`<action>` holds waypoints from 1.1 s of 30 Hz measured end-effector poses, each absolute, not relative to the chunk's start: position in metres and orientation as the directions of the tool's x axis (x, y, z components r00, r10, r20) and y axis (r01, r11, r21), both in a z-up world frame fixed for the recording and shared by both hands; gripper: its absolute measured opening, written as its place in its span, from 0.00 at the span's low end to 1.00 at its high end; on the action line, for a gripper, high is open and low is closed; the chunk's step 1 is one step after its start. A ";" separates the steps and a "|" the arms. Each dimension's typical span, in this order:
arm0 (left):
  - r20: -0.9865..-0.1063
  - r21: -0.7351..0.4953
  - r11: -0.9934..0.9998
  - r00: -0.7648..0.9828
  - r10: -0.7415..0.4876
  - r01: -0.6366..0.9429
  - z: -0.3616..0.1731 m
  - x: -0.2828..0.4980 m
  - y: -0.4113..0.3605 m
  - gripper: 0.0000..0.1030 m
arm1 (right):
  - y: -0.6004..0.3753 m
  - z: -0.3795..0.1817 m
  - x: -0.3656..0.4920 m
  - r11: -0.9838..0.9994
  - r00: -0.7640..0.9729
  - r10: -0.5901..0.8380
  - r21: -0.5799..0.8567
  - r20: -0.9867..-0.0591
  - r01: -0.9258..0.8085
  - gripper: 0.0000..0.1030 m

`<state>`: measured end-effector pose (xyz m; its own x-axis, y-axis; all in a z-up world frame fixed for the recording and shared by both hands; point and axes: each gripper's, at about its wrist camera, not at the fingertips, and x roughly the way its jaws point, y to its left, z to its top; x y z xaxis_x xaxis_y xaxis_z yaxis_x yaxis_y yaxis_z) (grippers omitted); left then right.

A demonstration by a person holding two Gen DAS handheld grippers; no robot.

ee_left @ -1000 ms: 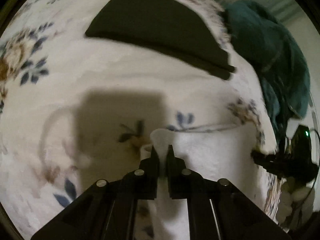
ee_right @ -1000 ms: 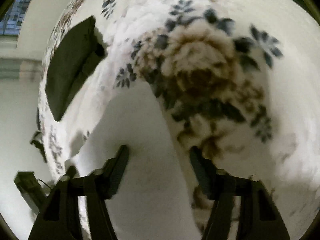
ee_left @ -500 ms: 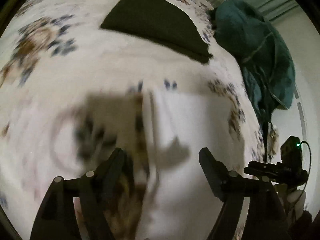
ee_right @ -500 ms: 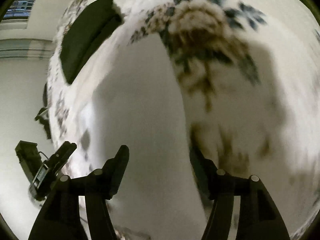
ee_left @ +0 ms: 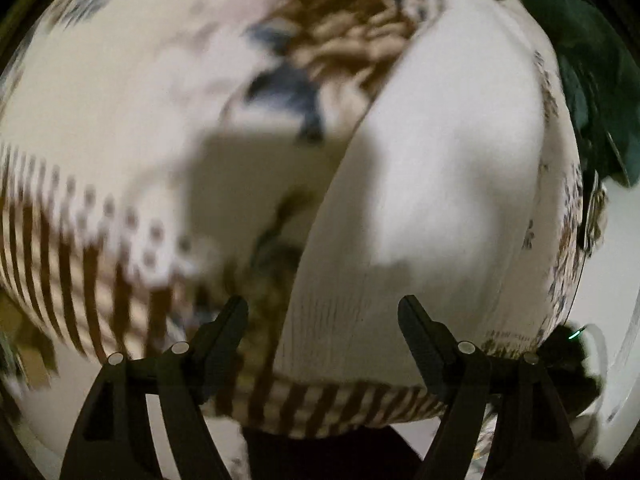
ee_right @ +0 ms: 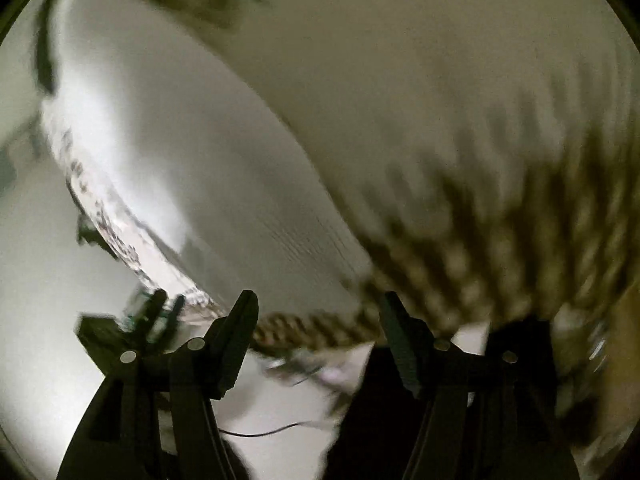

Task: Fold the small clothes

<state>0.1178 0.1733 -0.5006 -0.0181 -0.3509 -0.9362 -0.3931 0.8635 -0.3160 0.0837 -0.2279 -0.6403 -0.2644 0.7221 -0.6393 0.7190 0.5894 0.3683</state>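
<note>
A white ribbed garment (ee_left: pixel 424 208) lies folded flat on the floral bedspread (ee_left: pixel 120 120), near the bed's front edge. It also shows in the right wrist view (ee_right: pixel 224 184), blurred. My left gripper (ee_left: pixel 322 320) is open and empty, above the garment's near left edge. My right gripper (ee_right: pixel 318 312) is open and empty, over the garment's near end and the bed's striped border (ee_right: pixel 500 216).
A dark green heap of cloth (ee_left: pixel 592 80) lies at the far right of the bed. The striped border (ee_left: pixel 328 408) marks the bed's near edge, with pale floor below. A black device (ee_right: pixel 120 328) with cables sits on the floor at left.
My left gripper let go of the white garment's corner and opened. Both grippers have drawn back toward the bed's near edge; the dark folded garment has left both views.
</note>
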 end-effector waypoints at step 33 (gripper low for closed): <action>-0.588 -0.693 0.182 0.401 -0.703 -0.698 -0.583 0.061 0.177 0.61 | -0.122 -0.655 0.038 0.570 0.003 0.721 0.596 -0.693 0.565 0.45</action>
<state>0.0612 0.1772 -0.5830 0.4009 -0.7026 -0.5879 -0.6977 0.1817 -0.6930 0.0384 -0.1224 -0.6549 0.0032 0.7213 -0.6926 0.5653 0.5700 0.5963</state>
